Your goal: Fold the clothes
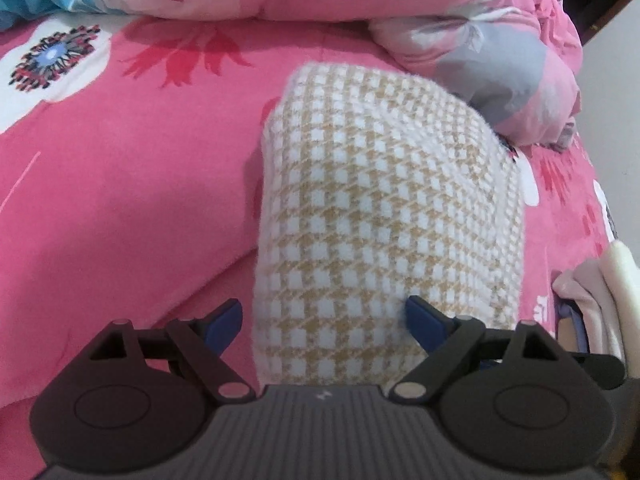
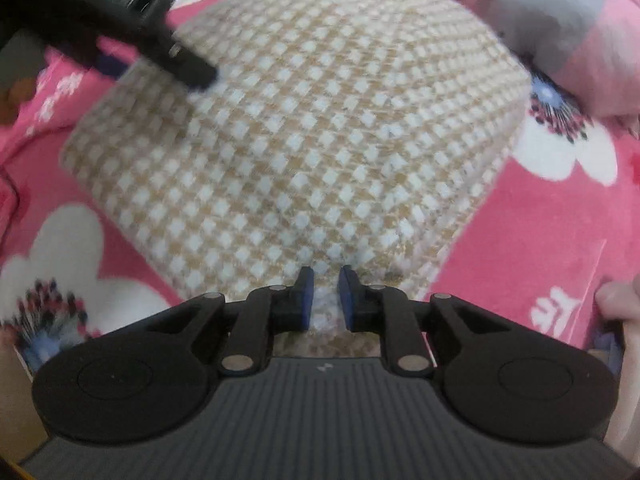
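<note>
A folded cream-and-tan houndstooth knit garment lies on a pink flower-printed bedsheet, its long axis running away from the left gripper toward a bunched pink, white and grey quilt. The left gripper's blue pads stand wide apart over the garment's near end. The right gripper holds its pads nearly together over the garment's near edge, a narrow gap between them; whether fabric is pinched I cannot tell.

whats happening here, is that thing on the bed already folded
A person is folding clothes on a pink floral bedsheet with a gripper in each hand. The checked beige-and-white garment already lies as a folded bundle. The left gripper hangs open over its near end, one finger at each side. The right gripper has its jaws nearly closed at the garment's near edge, with a little fabric showing between them.
</note>
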Demonstrator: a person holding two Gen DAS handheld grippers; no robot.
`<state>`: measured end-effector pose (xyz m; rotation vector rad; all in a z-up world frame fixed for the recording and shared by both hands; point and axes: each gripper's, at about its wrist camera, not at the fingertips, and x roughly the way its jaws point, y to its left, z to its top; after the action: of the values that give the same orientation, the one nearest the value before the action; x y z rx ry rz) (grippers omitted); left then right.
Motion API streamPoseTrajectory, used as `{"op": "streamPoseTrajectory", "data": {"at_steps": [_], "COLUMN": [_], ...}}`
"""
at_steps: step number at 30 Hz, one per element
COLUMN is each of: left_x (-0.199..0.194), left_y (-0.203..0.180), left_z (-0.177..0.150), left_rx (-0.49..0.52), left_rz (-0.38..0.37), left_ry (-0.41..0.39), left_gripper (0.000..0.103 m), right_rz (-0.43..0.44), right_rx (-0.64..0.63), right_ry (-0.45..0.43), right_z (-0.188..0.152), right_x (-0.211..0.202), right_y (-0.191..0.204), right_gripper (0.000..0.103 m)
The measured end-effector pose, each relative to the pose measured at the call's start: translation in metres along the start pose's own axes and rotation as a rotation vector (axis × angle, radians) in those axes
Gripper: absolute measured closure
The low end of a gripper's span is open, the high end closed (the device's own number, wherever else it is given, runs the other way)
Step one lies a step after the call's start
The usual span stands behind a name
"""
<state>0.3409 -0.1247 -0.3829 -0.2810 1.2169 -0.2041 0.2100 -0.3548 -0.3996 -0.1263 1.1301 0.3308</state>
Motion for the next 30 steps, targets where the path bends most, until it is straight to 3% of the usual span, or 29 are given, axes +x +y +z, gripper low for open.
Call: {"op": "streamPoseTrajectory", "data": {"at_steps": [3,5,6,7,11,15,21,27,30], "left_x": [-0.010,-0.018,-0.018,-0.015,0.005,0.035,0.067,0.079,0.083], "left_y": [0.011,0.023,0.031,0.038,0.064,0.080,0.089,0.093,0.094], "left_z": [0.006,0.011,0.014,0.018,0.031,0.041,0.041,0.035,0.036], "left_rx": [-0.043,-0.090,-0.115,-0.136,-0.191,-0.217,-0.259,-0.284,-0.284], "left_rz": [-0.045,-0.104,-0.141,-0.176,-0.291,-0.361,-0.488,-0.548,-0.570], "left_ry": [-0.001,-0.017,-0.017,-0.010,0.036,0.089,0.127,0.133,0.136], "left_gripper": [0.016,0.016,0.016,0.016,0.014,0.012,0.002,0.000,0.000], "right_rz": [0.065,0.129,0.156,0.170,0.240,0.241,0.423,0.570,0.595], "right_rx": [0.175,0.352,0.440,0.528,0.768,0.822,0.943,0.921,0.906], "right_ry": [-0.055,-0.150,-0.190,-0.210,-0.240,-0.272,-0.291,-0.221,-0.203], "right_z": [0.006,0.002,0.000,-0.005,-0.013,-0.009,-0.008,-0.024,-0.023], "right_x": [-0.029,-0.045,-0.049,-0.046,-0.015,0.019,0.060,0.055,0.054], "right_y": [-0.025,-0.055,-0.069,-0.084,-0.120,-0.131,-0.161,-0.147,-0.142], "right_gripper": [0.089,0.079,0.053,0.036,0.035,0.035,0.018,0.019,0.020]}}
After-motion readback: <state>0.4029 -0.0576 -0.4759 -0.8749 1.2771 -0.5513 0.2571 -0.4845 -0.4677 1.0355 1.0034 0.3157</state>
